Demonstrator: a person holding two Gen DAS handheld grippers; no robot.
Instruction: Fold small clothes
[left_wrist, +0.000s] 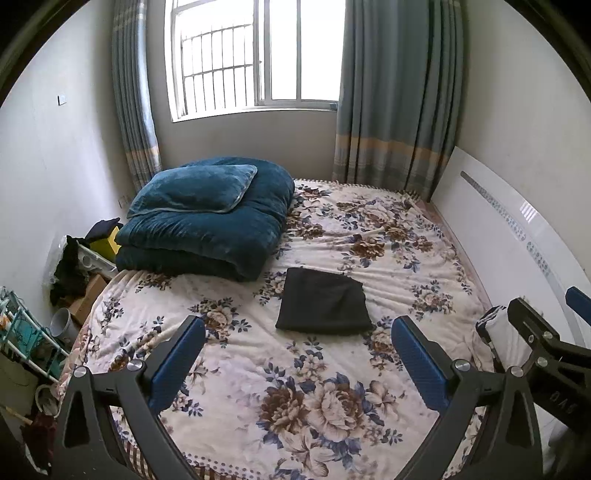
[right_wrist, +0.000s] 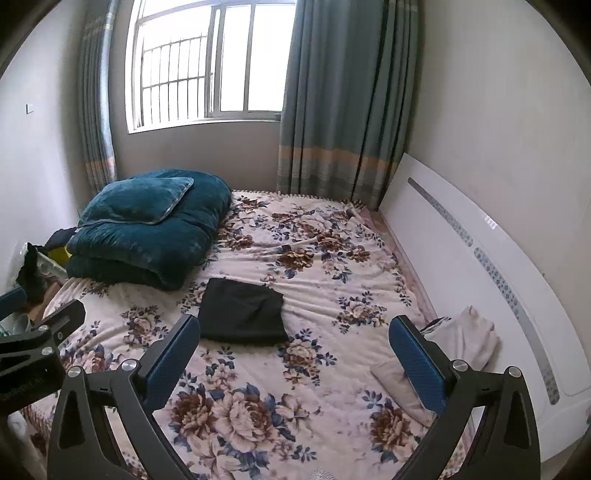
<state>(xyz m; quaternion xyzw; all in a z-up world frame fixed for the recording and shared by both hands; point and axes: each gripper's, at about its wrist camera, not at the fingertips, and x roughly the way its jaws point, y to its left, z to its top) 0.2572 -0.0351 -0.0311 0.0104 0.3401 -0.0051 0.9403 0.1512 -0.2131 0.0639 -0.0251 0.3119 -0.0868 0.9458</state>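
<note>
Above floral bed, I am holding left gripper and right gripper spread, empty; folded black garment lying ahead.

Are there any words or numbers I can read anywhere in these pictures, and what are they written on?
Left tongs, seen from the right wrist view: pale lettering on the black body, too blurred to read.
Right tongs, seen from the left wrist view: embossed marks on the black body, too unclear to read.
White headboard: a dotted pattern only, no words.
Nothing else carries text.
</note>
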